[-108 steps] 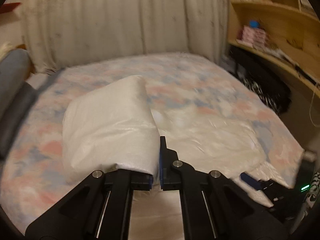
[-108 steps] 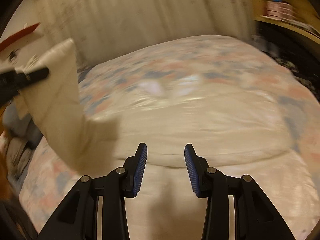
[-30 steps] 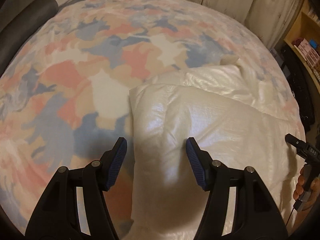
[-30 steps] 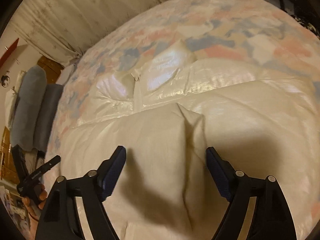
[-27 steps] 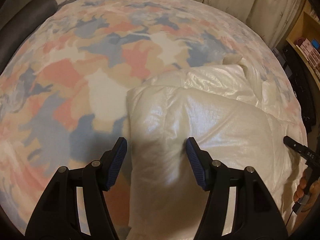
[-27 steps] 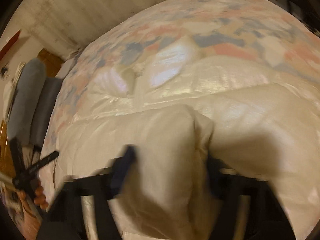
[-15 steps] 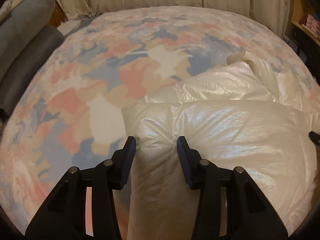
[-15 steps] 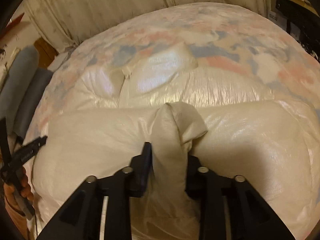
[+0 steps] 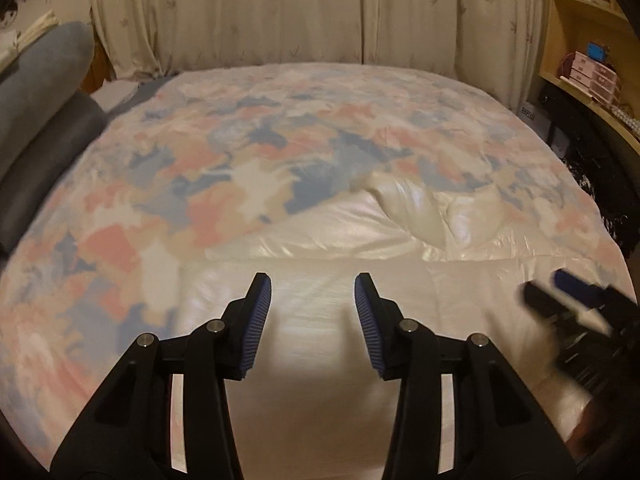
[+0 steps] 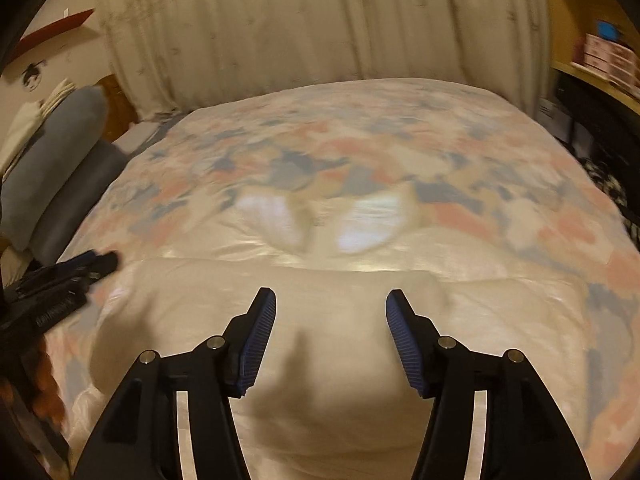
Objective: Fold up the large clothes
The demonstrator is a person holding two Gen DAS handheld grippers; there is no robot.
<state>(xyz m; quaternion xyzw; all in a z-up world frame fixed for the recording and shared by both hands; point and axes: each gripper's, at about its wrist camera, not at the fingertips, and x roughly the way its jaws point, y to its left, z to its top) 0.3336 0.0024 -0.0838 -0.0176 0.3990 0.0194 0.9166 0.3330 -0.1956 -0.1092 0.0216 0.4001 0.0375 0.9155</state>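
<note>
Cream padded garment (image 9: 328, 360) is lying folded on the bed (image 9: 200, 184), near edge, collar flaps pointing toward the curtain (image 9: 320, 12). Left claw (image 9: 313, 320) is hovering over it, fingers apart, nothing between them. Right claw (image 10: 331, 340) is opening, also empty, fabric only underneath. Each claw is showing blurred in the other's view. White lettering on the left claw's body in the right wrist view is too blurred to read. Pink boxes on the shelf (image 9: 592, 74): labels unreadable.
</note>
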